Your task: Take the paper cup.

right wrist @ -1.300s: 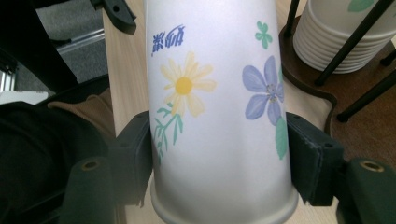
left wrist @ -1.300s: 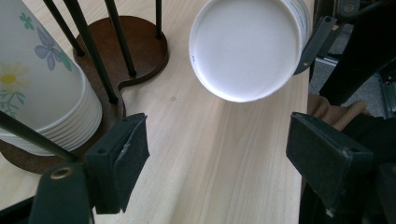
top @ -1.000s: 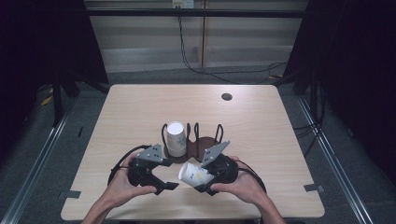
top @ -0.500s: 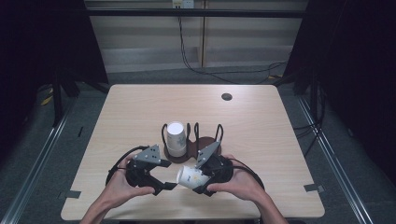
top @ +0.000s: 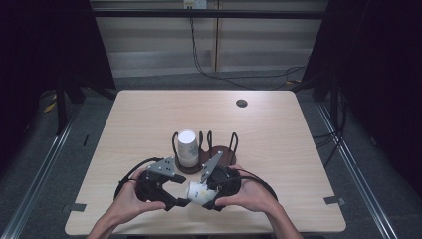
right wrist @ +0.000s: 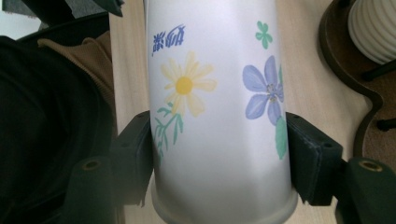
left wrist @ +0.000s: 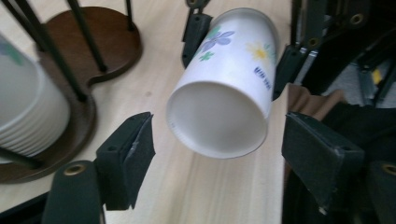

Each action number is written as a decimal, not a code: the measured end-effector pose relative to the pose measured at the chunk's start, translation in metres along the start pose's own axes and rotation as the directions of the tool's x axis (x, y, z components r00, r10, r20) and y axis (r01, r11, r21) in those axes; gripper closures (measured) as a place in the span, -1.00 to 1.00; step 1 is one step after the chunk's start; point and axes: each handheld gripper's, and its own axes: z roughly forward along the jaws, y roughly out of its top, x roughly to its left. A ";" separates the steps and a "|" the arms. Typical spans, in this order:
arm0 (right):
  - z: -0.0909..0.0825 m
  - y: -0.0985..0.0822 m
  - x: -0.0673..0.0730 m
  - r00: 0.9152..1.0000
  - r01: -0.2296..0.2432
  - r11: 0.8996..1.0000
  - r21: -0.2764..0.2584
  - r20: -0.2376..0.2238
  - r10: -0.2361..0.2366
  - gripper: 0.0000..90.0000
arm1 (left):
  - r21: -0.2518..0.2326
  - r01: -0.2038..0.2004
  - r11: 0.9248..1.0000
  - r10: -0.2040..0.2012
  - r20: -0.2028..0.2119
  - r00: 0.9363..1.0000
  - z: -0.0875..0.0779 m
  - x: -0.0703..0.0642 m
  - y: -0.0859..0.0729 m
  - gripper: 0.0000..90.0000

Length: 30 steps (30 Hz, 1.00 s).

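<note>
A white paper cup printed with flowers lies level above the table, and my right gripper is shut on it, pads pressing both sides near its rim. In the high view the cup bridges the two grippers near the table's front edge. Its base end points into my left gripper. Those jaws have just been closing with the cup between them, but gaps still show on both sides. A stack of white cups stands in a dark wooden holder just behind the grippers.
The holder's black wire posts rise close to the left gripper's left jaw. A small dark hole sits at the table's far right. Black cables loop from both grippers near the front edge. Bare tabletop stretches behind the holder.
The right gripper has carried the cup a little left and toward the front edge, into the left gripper's jaws. The left gripper's jaws have narrowed around the cup's base end.
</note>
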 end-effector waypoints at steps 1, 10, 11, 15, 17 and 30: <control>0.000 0.001 0.001 1.000 0.005 1.000 -0.004 -0.005 -0.005 -0.27 | 0.003 -0.005 1.000 0.005 0.002 1.000 0.001 0.000 0.001 -0.44; 0.003 0.003 0.002 1.000 0.028 0.999 0.016 -0.001 -0.028 -0.27 | 0.048 -0.024 0.999 0.023 0.018 1.000 0.008 0.000 0.000 -0.36; 0.003 0.004 0.003 1.000 0.027 0.999 0.017 0.001 -0.027 -0.27 | 0.055 -0.030 0.998 0.029 0.020 0.999 0.009 0.001 0.000 -0.35; 0.005 0.004 0.004 1.000 0.030 0.999 0.021 -0.004 -0.030 -0.26 | 0.064 -0.034 0.997 0.032 0.032 0.999 0.011 0.000 0.000 -0.24; 0.007 0.004 0.004 0.999 0.037 0.999 0.023 -0.004 -0.036 -0.26 | 0.074 -0.035 0.997 0.032 0.035 0.999 0.011 0.000 0.000 -0.23; 0.011 0.008 0.009 0.997 0.072 0.997 0.026 -0.031 -0.071 -0.24 | 0.072 -0.041 0.997 0.035 0.081 0.996 0.017 -0.003 0.001 -0.24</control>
